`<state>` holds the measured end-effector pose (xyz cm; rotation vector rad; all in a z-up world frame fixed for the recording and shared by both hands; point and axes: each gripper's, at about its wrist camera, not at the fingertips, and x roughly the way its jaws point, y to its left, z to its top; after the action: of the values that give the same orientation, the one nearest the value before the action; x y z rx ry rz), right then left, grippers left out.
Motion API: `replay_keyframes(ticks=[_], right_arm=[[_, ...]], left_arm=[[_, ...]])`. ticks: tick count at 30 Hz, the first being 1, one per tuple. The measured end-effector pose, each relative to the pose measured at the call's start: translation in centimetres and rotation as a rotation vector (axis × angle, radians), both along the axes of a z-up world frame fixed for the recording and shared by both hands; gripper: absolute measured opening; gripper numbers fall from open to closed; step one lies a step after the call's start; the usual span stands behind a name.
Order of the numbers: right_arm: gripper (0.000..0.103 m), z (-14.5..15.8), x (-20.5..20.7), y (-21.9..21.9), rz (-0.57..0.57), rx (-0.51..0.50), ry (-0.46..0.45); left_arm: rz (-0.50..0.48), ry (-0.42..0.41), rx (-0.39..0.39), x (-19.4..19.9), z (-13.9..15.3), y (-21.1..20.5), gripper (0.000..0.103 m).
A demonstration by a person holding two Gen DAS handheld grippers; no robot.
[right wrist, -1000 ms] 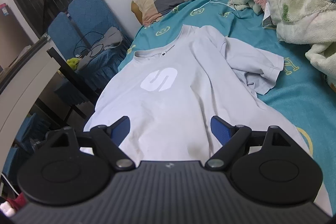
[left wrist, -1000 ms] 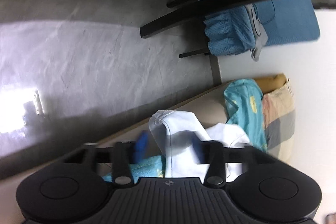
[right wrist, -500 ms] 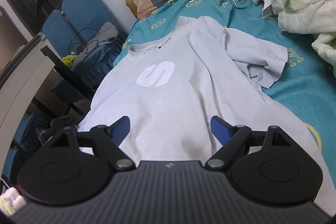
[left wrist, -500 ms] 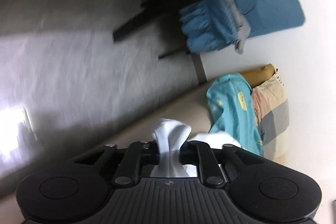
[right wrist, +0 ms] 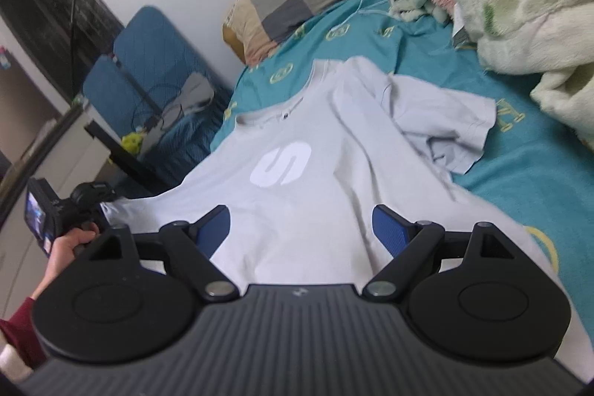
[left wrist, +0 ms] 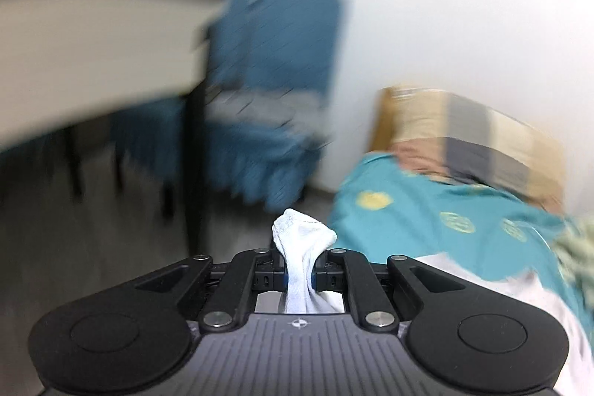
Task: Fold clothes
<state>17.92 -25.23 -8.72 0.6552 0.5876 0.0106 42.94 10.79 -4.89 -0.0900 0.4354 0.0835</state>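
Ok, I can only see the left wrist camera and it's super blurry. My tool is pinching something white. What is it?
Observer: It's the edge of a pale T-shirt with a big white S, spread face up on the teal bed sheet.
Operator: Is the other tool holding it too?
Observer: No. The right tool is wide open over the T-shirt's lower part, gripping nothing.
Operator: Is it lying flat?
Observer: Mostly, but the sleeve on the side away from your tool is crumpled.
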Motion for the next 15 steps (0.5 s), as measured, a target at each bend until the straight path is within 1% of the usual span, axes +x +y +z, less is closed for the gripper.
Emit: replay_keyframes(ticks=[2,5,7,9,10,12,13,15], right_arm=[[0.085,0.3,-0.2,-0.7,-0.025,-0.009,-0.013],[0.085,0.6,-0.3,-1.7,-0.058,-0.018,-0.019],[0.085,0.8,-0.4,-2.2,-0.074,-0.014,-0.028],[0.085,0.9,-0.5,-2.7,-0.089,-0.018,-0.035],[0.085,0.9,-0.5,-3.0,-0.095,-0.019,-0.039],[0.085,0.8,-0.6,-3.4,-0.106,-0.018,-0.042],[0.085,0.7,-0.6,-3.6,-0.109,-0.014,-0.043],[0.085,0.5,-0.6,-4.0,-0.114,-0.007,-0.042]], left_arm=[[-0.115,-0.042,0.103,-0.7,1.1,-4.4,0.01],[-0.305,-0.078,0.228,-2.5,0.6,-11.2,0.01],[-0.4,-0.073,0.254,-3.6,-0.7,-15.3,0.011],[-0.448,-0.032,0.219,-4.0,-2.7,-18.3,0.013],[-0.459,-0.007,0.214,-4.0,-3.8,-19.4,0.014],[-0.479,0.04,0.206,-4.3,-5.9,-21.4,0.022],[-0.477,0.051,0.206,-4.9,-6.0,-21.1,0.025],[-0.472,0.073,0.207,-6.3,-6.4,-20.4,0.051]])
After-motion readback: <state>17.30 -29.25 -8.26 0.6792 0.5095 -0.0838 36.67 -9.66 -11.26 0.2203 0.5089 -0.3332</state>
